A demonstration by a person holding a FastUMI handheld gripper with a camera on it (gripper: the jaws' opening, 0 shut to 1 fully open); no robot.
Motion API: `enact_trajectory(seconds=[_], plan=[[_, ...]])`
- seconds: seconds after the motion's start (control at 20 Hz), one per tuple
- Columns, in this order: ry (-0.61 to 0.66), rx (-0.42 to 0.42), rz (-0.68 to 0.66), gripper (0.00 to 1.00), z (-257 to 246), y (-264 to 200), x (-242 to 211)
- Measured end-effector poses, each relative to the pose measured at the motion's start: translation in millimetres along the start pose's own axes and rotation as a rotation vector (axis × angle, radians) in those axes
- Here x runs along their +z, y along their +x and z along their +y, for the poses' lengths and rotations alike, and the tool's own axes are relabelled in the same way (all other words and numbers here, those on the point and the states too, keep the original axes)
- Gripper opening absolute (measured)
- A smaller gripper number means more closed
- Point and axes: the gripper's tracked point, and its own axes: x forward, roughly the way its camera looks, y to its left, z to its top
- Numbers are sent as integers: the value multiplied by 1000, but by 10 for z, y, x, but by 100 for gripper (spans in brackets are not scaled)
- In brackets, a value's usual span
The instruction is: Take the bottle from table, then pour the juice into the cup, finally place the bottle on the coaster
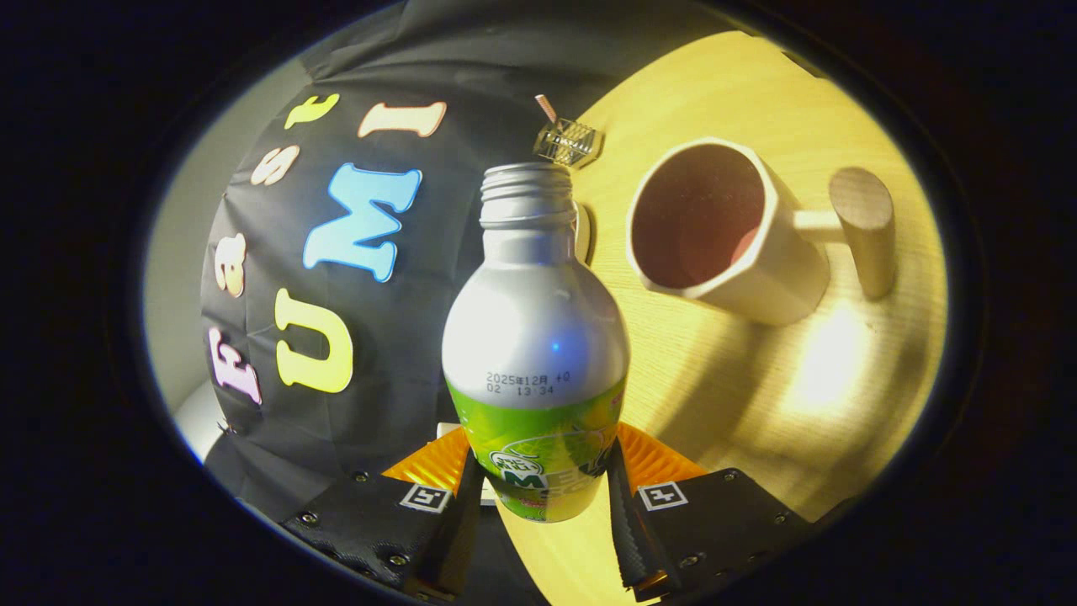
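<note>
The claw (538,497) has the bottle (536,337) pinched low on its green label, a finger pressing each side, cap off and neck open. The view is rolled, so the surface (757,396) appears to stand up beside the bottle, and the bottle looks lifted clear of it. The cup (715,231) sits beyond the fingers, mouth open towards us, wooden handle on its far side. Best now: bring the neck over the cup's rim first, then tip slowly, grip firm so the smooth can doesn't slide. I can't make out a coaster.
</note>
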Motion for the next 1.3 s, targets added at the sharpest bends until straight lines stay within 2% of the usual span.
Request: enact_trajectory(seconds=[0.7, 1.3], plan=[[205, -44, 81, 66, 5, 103, -113], [339, -36, 102, 66, 147, 141, -147]])
